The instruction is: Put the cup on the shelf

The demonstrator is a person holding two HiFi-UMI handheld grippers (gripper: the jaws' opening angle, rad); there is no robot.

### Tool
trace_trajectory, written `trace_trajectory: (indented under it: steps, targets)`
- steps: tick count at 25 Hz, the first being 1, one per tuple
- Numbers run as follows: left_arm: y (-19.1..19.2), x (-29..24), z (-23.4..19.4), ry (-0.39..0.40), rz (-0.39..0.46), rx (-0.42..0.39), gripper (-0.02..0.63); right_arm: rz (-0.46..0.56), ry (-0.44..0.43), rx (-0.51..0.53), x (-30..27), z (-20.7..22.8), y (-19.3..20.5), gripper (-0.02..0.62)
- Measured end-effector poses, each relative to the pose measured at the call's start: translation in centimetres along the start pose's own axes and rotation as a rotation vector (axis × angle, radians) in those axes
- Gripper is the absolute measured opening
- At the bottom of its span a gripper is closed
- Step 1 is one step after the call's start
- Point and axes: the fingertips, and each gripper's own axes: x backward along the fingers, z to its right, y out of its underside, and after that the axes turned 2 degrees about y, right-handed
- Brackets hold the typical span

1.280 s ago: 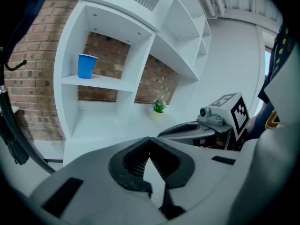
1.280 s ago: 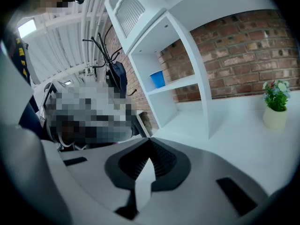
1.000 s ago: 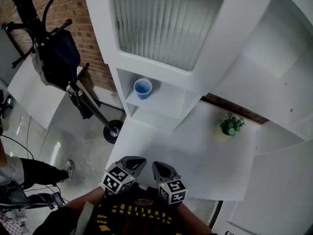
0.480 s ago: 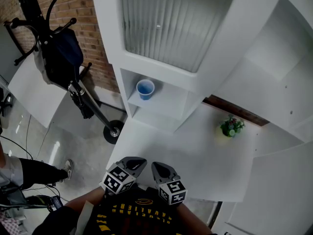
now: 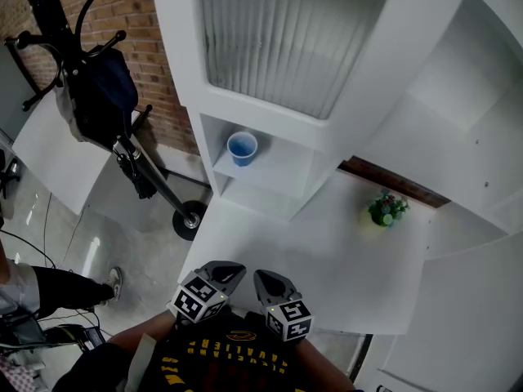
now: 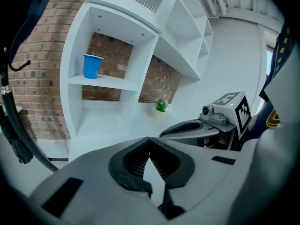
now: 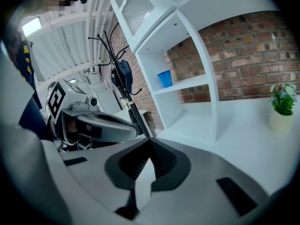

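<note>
Noting no change from a second ago, we log the cup [image 5: 242, 148] on the shelf [image 5: 274, 172] left of centre, left gripper [image 5: 222, 271] and right gripper [image 5: 270, 281] closed and empty at bottom centre; placement looks complete.

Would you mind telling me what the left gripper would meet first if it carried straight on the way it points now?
Most likely the bare white tabletop: the left gripper tilts downward, and the blue plastic cup sits higher, well left of its line.

One cup [image 5: 241, 148], one potted plant [image 5: 386, 209], two claws [image 5: 230, 269] [image 5: 264, 275].
</note>
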Motion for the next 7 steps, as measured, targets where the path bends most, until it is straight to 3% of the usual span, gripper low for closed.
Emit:
trace_trajectory:
  steps: [7]
  targets:
    - [-0.12, -0.17, 0.01, 0.008, 0.002, -0.003, 0.003, -0.005, 0.009, -0.017, -0.10, 0.54, 0.64, 0.006]
